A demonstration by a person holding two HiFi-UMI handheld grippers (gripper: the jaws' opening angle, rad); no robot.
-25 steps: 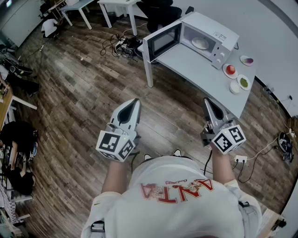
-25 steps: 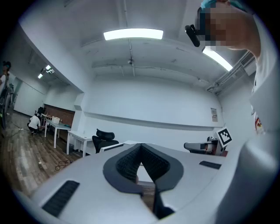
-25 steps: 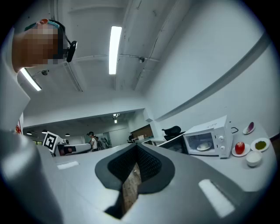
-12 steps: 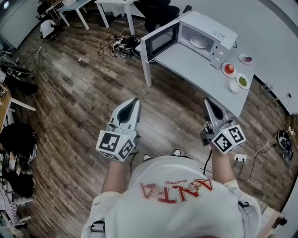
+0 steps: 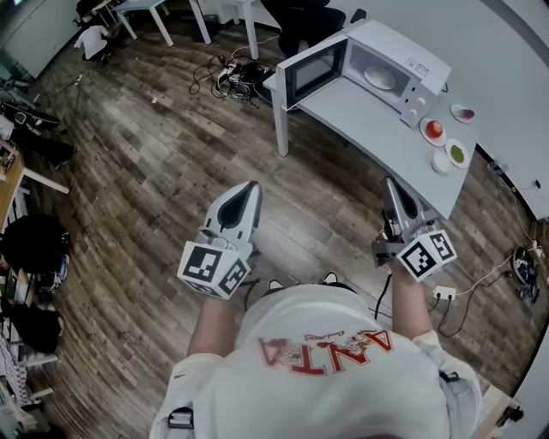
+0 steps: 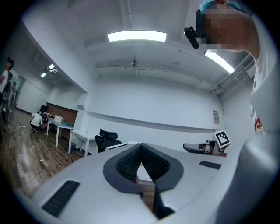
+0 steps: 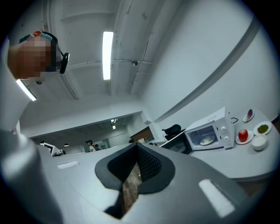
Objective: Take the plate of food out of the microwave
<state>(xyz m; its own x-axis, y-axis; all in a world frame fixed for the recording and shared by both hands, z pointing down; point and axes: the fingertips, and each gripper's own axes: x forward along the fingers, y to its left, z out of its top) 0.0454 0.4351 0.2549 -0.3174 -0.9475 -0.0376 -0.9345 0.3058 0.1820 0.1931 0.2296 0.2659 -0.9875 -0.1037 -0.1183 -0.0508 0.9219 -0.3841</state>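
White table (image 5: 356, 110) stands on plank floor (image 5: 146, 180). At its right end sit a red-filled dish (image 5: 434, 130), green-filled dish (image 5: 456, 153), purple-filled dish (image 5: 462, 112) and plain white bowl (image 5: 443, 164). Tangled cables (image 5: 225, 79) lie near black chair (image 5: 304, 17).

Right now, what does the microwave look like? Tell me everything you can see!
The microwave is a white box standing upright at one end of a pale table. Its door has a dark window and is swung wide open to the left. Inside the white cavity sits a plate with something pale on it. Two round knobs sit on the right side of its front. Only the table touches it.
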